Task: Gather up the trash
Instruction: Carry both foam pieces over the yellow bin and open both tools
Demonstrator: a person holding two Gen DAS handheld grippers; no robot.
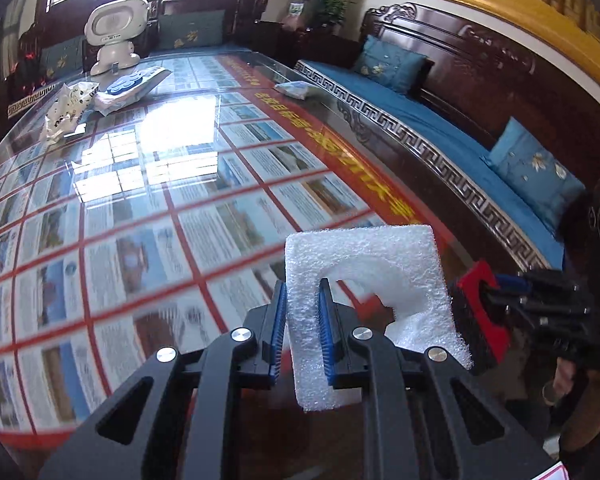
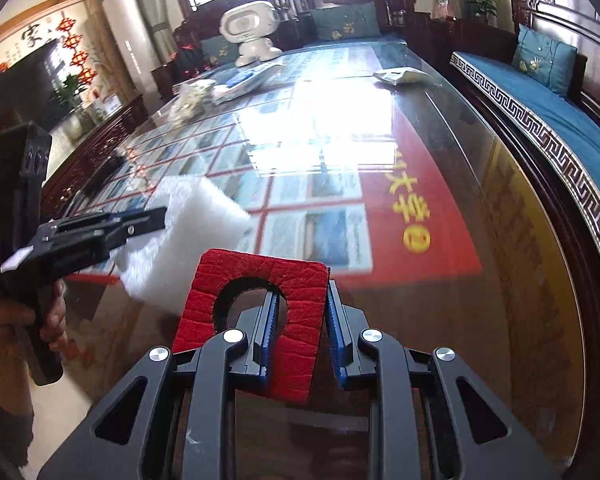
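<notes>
My left gripper [image 1: 302, 286] is shut on one leg of a white foam block [image 1: 360, 256] with an arch-shaped cut-out, held above the near end of the glass-topped table [image 1: 140, 200]. My right gripper [image 2: 302, 292] is shut on one leg of a red felt-covered pad [image 2: 260, 276] with a round cut-out. In the right wrist view the left gripper [image 2: 160, 216] and its white foam block [image 2: 188, 232] hang to the left, with a hand [image 2: 4, 320] on the handle. In the left wrist view the red pad [image 1: 480, 308] shows at the right.
At the table's far end lie crumpled wrappers [image 1: 66, 108], a blue-and-white packet [image 1: 132, 86] and a white robot toy [image 1: 114, 32]. A small packet [image 1: 296, 89] rests near the right edge. A dark wooden bench with blue cushions [image 1: 440, 120] runs along the right.
</notes>
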